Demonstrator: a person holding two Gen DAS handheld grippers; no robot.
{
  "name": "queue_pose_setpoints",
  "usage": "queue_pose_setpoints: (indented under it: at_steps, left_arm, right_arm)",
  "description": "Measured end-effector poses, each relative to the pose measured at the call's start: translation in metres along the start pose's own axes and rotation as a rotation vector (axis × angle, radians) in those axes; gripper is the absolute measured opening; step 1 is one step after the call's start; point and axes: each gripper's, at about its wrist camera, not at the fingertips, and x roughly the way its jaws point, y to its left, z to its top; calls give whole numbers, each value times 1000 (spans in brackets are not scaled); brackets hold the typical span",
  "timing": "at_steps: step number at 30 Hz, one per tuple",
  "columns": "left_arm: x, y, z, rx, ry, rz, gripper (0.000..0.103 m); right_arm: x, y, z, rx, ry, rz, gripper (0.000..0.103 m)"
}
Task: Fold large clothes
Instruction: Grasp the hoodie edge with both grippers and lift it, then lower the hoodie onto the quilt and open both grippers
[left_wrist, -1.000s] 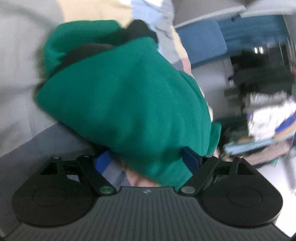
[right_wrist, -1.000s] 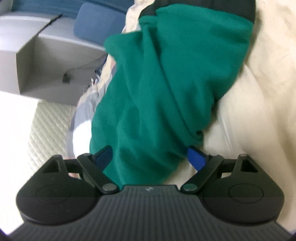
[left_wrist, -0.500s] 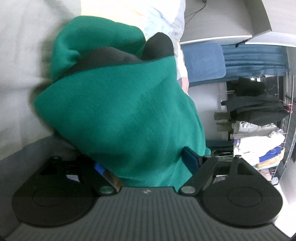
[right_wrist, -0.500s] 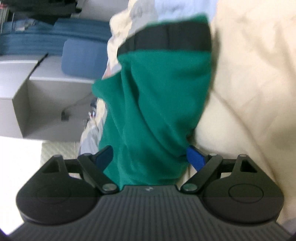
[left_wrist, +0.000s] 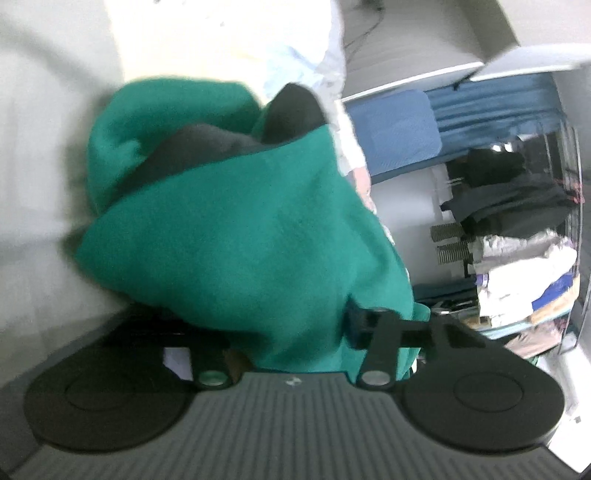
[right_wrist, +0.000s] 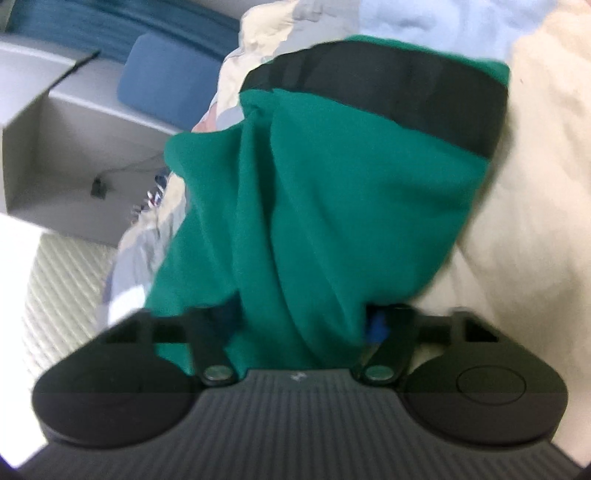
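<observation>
My left gripper (left_wrist: 286, 325) closes its jaws around a bunched edge of the green garment (left_wrist: 236, 229), which lies heaped on the pale bedding (left_wrist: 44, 129) with its black band (left_wrist: 207, 144) showing. My right gripper (right_wrist: 301, 325) closes likewise on another gathered fold of green cloth, the black waistband (right_wrist: 388, 92) lying beyond. I judge this the grasping step; next, both grips must seat firmly before I lift and spread the fabric.

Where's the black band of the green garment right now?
In the right wrist view the black band crosses the green garment's far end, up against the cream bedding.
</observation>
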Motion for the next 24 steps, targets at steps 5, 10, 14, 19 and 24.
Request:
queue_pose_setpoints:
  at_steps: [5,10,14,19,24]
  left_arm:
    - [-25,-17,-7,101,-45,-52,27]
    - [-65,-35,-18,158,-68,-69,24]
    - [-100,-43,-31,181,-69,-77,23]
    - [-155,-47,-53,209,-67,-73,23]
    - [-191,-48,-77,266,-84,-94,23]
  right_arm:
    - [-23,16,-5,-104,-47,58,30]
    - [-56,27,-16,-203,-97,107,27]
    - [-84,25,-26,-218,-109,139,25]
    - [-127,19,-53,-228,-103,156,25]
    - [-161,1,-78,-243,-122,181,25]
